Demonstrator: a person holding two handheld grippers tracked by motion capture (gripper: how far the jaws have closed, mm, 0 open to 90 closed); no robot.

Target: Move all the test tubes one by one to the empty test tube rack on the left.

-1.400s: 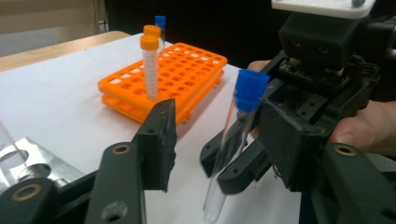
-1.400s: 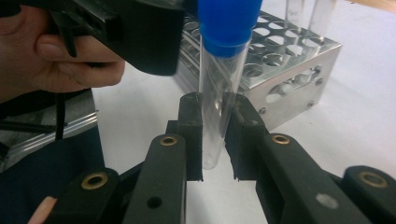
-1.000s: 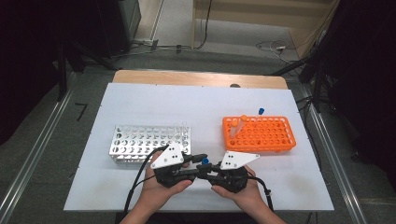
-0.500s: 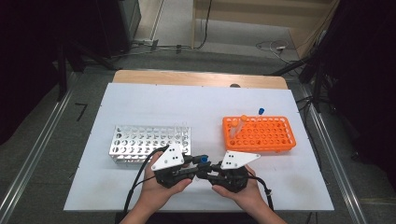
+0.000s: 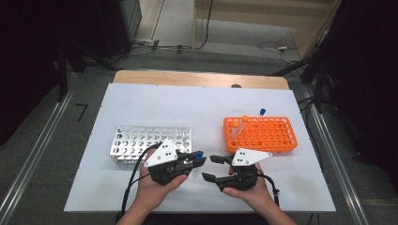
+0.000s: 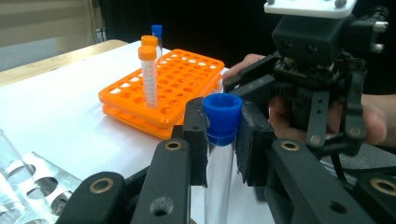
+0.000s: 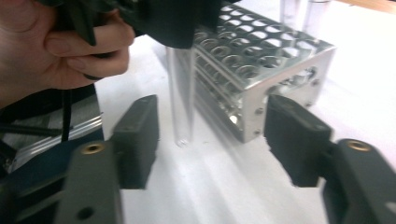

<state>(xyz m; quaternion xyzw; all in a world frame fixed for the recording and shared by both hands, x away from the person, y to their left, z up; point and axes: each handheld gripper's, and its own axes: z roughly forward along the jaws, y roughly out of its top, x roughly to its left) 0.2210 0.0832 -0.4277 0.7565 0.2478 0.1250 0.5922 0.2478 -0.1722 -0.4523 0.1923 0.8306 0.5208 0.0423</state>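
A clear tube with a blue cap hangs upright, and my left gripper is shut on it just below the cap. From the high view the cap shows at the tip of the left gripper, in front of the silver rack. My right gripper faces it from the right; its jaws have just been opening and stand apart. In the right gripper view the tube's lower end hangs beyond the open right gripper, touching neither pad.
An orange rack sits at the right and holds an orange-capped tube and a blue-capped tube. The silver rack carries clear tubes at its far right corner. The white table mat runs wide behind both racks.
The right gripper's jaws have spread apart and come off the tube. The left gripper stays shut on the tube. Both hands have kept their places.
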